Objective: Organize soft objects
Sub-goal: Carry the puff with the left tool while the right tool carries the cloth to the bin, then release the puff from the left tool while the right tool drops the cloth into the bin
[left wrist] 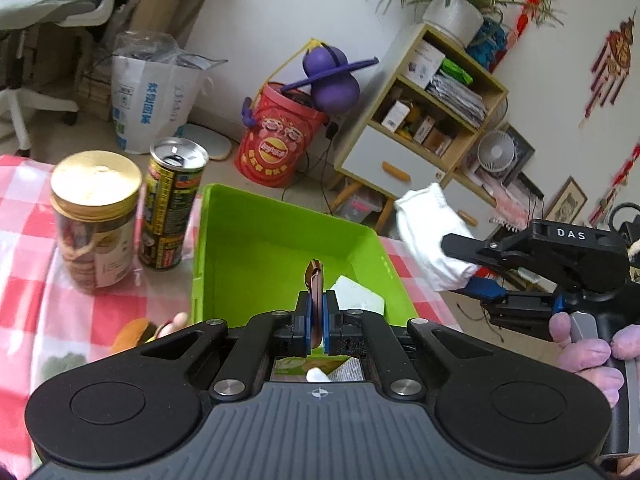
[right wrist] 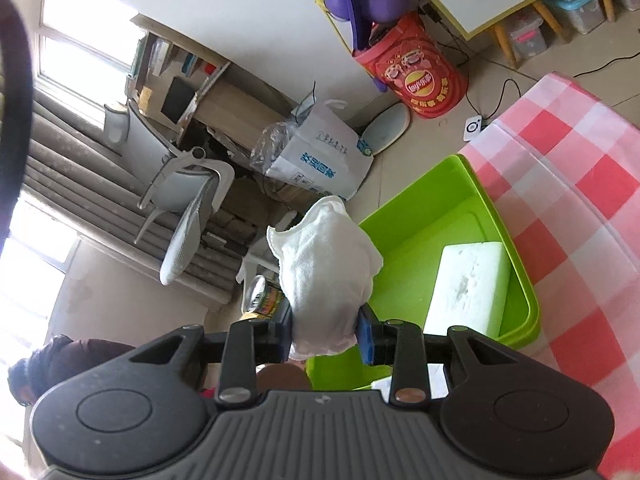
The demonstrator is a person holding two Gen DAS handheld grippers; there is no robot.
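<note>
My left gripper (left wrist: 316, 310) is shut on a thin brown flat piece (left wrist: 314, 280), seen edge-on and held upright over the near part of a green plastic bin (left wrist: 260, 232). A white foam block (left wrist: 358, 296) lies in the bin's near right corner. My right gripper (right wrist: 326, 336) is shut on a bunched white cloth (right wrist: 326, 264), which hangs in the air beside the green bin (right wrist: 420, 200), off its rim. The white foam block (right wrist: 468, 284) rests inside against the bin's wall. From the left wrist view, the right gripper (left wrist: 468, 276) holds the cloth (left wrist: 432, 232) beyond the bin's right edge.
A gold-lidded jar (left wrist: 94, 216) and an opened can (left wrist: 172, 204) stand left of the bin on the pink checked tablecloth (left wrist: 24, 248). A burger-shaped plush (left wrist: 134, 332) lies near the left front. Behind, on the floor, are a red snack bucket (left wrist: 280, 140), a white bag (left wrist: 152, 100) and a shelf cabinet (left wrist: 420, 120).
</note>
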